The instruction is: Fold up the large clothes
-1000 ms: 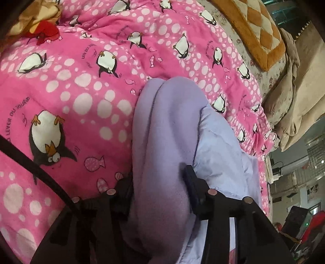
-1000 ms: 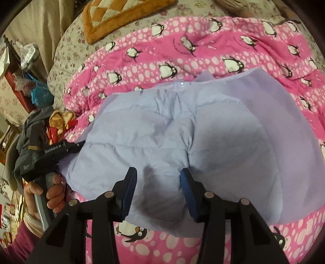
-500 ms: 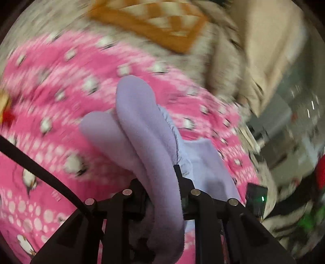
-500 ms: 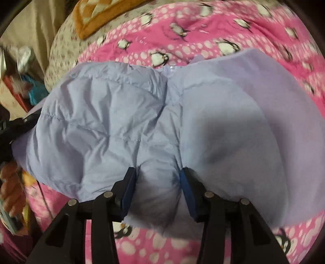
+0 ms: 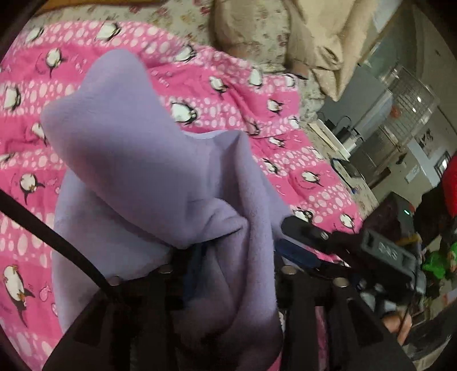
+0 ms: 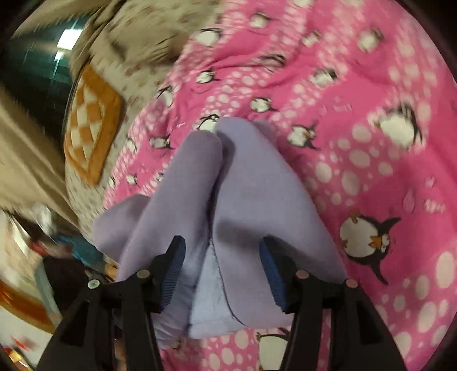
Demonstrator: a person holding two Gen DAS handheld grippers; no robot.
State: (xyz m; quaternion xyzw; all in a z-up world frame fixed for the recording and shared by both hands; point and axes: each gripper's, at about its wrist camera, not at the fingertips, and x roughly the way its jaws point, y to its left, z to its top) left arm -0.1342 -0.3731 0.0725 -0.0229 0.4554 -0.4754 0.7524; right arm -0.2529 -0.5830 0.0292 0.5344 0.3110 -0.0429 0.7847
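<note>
I have the lilac garment [image 5: 160, 177] doubled over on the pink penguin blanket [image 5: 234, 85], so one fold looks done, though it is bunched, not flat. My left gripper [image 5: 228, 274] has thick fleece between its opening jaws. My right gripper [image 6: 220, 268] is opening, cloth loose between its pads; smoothing and further folds remain.

I am working in a home bedroom. A pink penguin blanket [image 5: 257, 94] covers the bed, over a floral sheet [image 5: 177, 11]. An orange checkered cushion [image 6: 91, 128] lies at the far left, beige bedding [image 5: 308, 37] at the far right, and household clutter [image 5: 400, 137] stands beside the bed.
</note>
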